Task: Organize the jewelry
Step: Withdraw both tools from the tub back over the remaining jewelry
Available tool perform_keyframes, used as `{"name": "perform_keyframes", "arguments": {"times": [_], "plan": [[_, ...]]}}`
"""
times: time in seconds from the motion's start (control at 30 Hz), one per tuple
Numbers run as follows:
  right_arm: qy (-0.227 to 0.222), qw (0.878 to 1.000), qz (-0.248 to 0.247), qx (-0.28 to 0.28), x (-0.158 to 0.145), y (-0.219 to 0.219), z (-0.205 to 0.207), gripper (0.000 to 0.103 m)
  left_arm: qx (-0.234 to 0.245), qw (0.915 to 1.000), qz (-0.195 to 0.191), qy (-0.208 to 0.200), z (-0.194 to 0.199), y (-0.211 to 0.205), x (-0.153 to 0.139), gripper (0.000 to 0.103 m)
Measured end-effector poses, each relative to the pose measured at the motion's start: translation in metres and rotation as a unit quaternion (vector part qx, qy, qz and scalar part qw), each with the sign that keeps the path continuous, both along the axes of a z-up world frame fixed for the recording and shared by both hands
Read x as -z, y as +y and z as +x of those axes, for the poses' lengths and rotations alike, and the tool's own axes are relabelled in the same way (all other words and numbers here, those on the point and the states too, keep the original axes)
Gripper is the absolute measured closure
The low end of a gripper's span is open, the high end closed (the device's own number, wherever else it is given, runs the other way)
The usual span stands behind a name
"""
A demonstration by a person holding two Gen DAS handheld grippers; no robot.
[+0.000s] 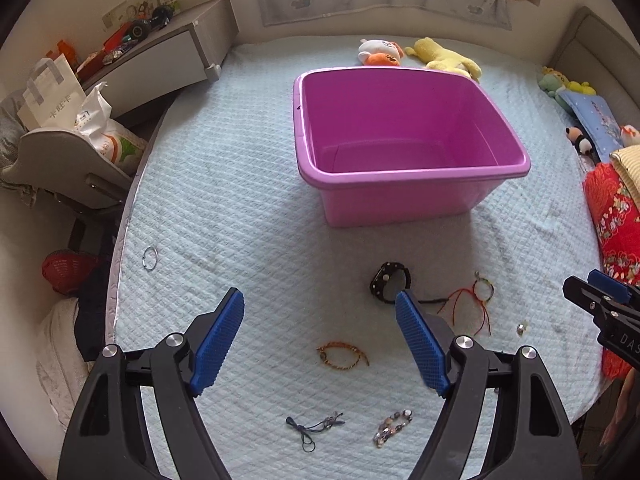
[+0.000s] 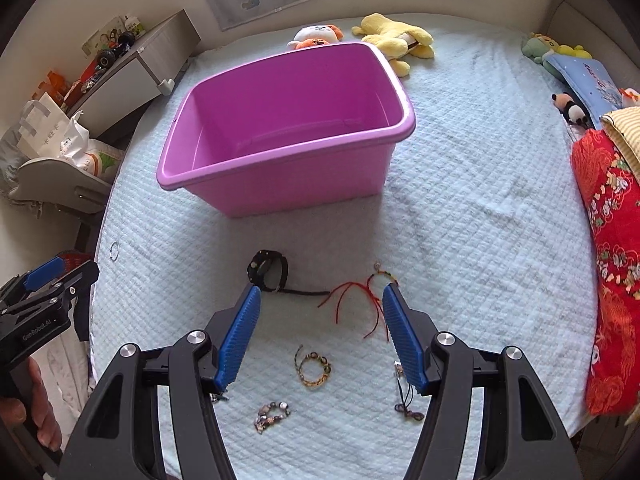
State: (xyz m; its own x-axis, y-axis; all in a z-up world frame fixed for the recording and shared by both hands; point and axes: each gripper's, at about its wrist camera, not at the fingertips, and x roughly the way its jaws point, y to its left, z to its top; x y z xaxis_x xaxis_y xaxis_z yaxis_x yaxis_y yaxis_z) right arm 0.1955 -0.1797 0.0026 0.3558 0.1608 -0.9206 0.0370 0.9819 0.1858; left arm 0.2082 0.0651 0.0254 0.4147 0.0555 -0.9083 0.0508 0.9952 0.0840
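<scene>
Both hand-held grippers are hanging over the bed [image 1: 224, 200], pointing steeply down. The left hand-held gripper [image 1: 320, 304] is standing spread with nothing between its pads, and the right hand-held gripper [image 2: 321, 294] is also gaping, empty. The jewelry is lying scattered on the quilt in front of the empty purple bin [image 1: 404, 168]: a black bracelet [image 1: 388, 280], a red cord bracelet [image 2: 370, 292], an orange braided bracelet [image 1: 343, 356], a beaded bracelet [image 2: 272, 416].
</scene>
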Motion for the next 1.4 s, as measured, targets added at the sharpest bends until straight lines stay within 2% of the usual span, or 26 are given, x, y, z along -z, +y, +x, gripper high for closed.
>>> {"name": "perform_keyframes", "arguments": {"times": [0.33,0.67,0.9,1.03,1.13,1.23,1.4], "plan": [[0.010,1.000,-0.001,0.004,0.009,0.011,-0.080,0.042,0.006,0.9999,-0.004,0.010,-0.072,0.028,0.012,0.026],[0.029,0.999,0.003,0.021,0.028,0.032,-0.148,0.042,0.010,0.9994,-0.008,0.033,-0.128,0.053,0.049,0.026],[0.033,0.999,0.003,0.004,0.048,0.054,-0.183,0.042,-0.023,0.9988,-0.027,0.032,-0.167,0.072,0.069,0.026],[0.029,0.999,0.017,-0.011,0.064,0.072,-0.200,0.042,-0.040,0.9987,-0.018,0.025,-0.187,0.083,0.083,0.026],[0.025,0.999,0.021,-0.016,0.074,0.085,-0.211,0.042,-0.046,0.9983,-0.010,0.034,-0.197,0.093,0.097,0.026],[0.029,0.999,0.031,0.001,0.085,0.093,-0.219,0.042,-0.033,0.9985,-0.002,0.044,-0.204,0.100,0.107,0.026],[0.022,0.999,0.026,0.032,0.106,0.112,-0.230,0.042,0.009,0.9993,0.002,0.035,-0.210,0.107,0.126,0.024]]}}
